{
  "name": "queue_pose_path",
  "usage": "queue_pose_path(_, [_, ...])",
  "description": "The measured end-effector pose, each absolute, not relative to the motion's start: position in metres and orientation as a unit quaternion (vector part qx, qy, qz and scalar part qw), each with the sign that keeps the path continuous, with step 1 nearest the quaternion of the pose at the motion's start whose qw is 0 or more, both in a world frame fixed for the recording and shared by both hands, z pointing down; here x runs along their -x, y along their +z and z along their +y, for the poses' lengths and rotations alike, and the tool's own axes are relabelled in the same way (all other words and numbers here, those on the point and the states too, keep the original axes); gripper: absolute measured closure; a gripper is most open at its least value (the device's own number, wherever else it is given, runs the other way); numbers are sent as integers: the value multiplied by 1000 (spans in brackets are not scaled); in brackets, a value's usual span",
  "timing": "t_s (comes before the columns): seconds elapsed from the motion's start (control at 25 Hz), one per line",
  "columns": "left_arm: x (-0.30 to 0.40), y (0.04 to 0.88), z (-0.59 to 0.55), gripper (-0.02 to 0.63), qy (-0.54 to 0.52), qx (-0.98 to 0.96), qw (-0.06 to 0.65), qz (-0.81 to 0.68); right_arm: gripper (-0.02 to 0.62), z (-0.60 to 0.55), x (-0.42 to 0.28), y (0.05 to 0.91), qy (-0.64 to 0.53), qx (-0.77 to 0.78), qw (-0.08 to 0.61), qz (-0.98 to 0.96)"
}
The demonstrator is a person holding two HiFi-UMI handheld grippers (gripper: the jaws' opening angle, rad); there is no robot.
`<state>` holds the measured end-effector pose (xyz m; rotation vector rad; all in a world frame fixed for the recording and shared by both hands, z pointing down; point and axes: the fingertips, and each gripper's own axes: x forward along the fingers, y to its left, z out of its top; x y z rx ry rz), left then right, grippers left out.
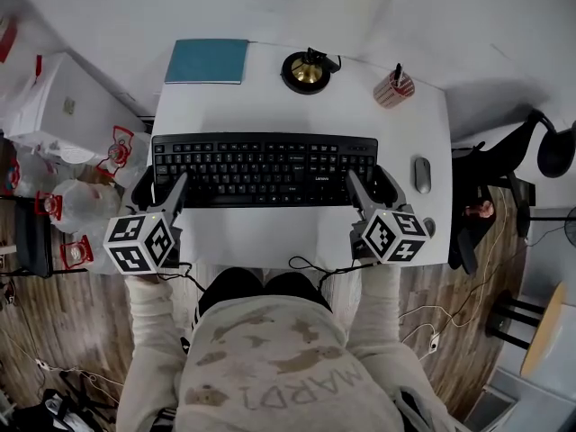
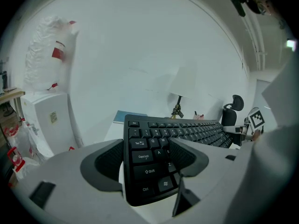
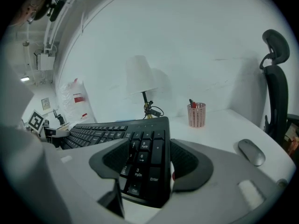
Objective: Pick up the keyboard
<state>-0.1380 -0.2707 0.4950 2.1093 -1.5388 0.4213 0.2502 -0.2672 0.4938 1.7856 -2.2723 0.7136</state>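
A black keyboard lies lengthwise across the white desk. My left gripper holds its left end, one jaw outside the edge and the other over the keys. My right gripper holds the right end the same way. In the left gripper view the keyboard fills the gap of the left gripper from Ctrl up to Tab. In the right gripper view the number pad of the keyboard sits inside the right gripper. I cannot tell whether the keyboard is off the desk.
Behind the keyboard stand a blue notebook, a lamp base and a pink pen cup. A grey mouse lies right of the keyboard. A black chair is at the right, a white cabinet and plastic bags at the left.
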Motion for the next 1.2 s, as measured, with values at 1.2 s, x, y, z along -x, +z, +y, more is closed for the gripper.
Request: queue_pose_path(1.2, [131, 378, -214, 291, 76, -808, 141, -567, 308, -194, -257, 376, 127, -622, -2, -772])
